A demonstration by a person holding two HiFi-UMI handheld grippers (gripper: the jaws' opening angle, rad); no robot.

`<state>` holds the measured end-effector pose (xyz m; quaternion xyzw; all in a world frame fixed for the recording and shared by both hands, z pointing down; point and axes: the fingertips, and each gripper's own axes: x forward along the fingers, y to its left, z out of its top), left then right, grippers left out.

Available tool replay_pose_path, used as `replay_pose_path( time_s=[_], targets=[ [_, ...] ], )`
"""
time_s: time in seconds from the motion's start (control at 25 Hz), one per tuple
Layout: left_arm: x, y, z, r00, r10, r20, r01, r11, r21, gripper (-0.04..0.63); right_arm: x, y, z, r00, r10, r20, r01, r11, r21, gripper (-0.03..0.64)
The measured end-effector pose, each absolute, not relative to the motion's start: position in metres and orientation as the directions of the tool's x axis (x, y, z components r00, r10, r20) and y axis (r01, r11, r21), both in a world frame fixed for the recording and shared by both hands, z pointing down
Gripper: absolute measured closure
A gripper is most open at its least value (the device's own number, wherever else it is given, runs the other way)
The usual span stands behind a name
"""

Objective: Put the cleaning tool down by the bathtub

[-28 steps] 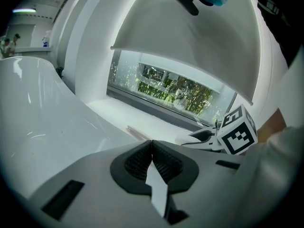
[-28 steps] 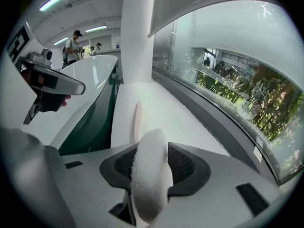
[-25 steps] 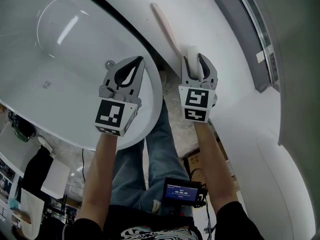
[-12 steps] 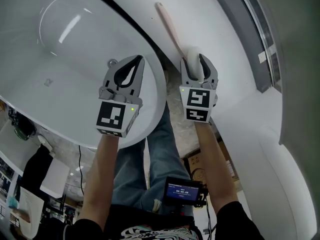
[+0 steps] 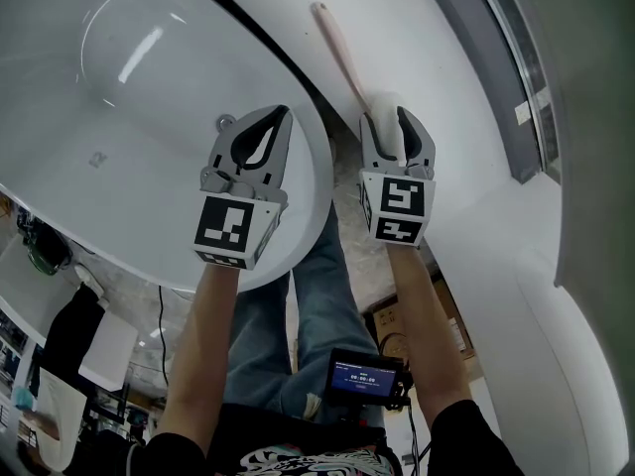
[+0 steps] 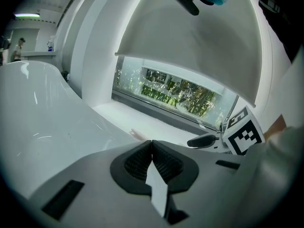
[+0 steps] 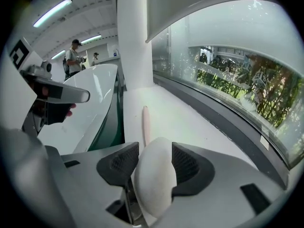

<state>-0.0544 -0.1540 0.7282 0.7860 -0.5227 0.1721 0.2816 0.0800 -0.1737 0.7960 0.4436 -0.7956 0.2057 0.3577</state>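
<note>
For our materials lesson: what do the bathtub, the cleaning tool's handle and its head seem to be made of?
Bathtub: glossy white, likely acrylic or enamel; light streaks reflect sharply in it.
Handle: pale pink, smooth, matte, probably plastic, though painted wood is possible.
Head: white, rounded, dull without shine, perhaps sponge or cloth; the look leaves it open.

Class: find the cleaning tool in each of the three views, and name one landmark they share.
Head view: cleaning tool upper centre, head inside right gripper.
Left gripper view: pink tip just above left gripper.
Right gripper view: lower centre, between fingers.
Shared landmark: bathtub.
</note>
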Motion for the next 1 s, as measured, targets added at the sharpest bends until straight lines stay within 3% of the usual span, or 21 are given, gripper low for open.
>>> replay_pose_path(
  time_s=[0.76, 1.0],
  targets=[
    [-0.064, -0.153, 0.676, 0.379, -0.755, 0.534, -0.925, -0.289, 0.248, 0.578, 0.088, -0.175, 0.743, -0.413, -0.579, 0.703, -0.847, 0.529, -0.063, 0.405],
    [-0.064, -0.153, 0.624, 0.386, -0.772, 0.506, -0.921, -0.292, 0.257, 0.578, 0.095, -0.174, 0.686, -0.4, -0.627, 0.668, -0.867, 0.495, -0.056, 0.437]
  ],
)
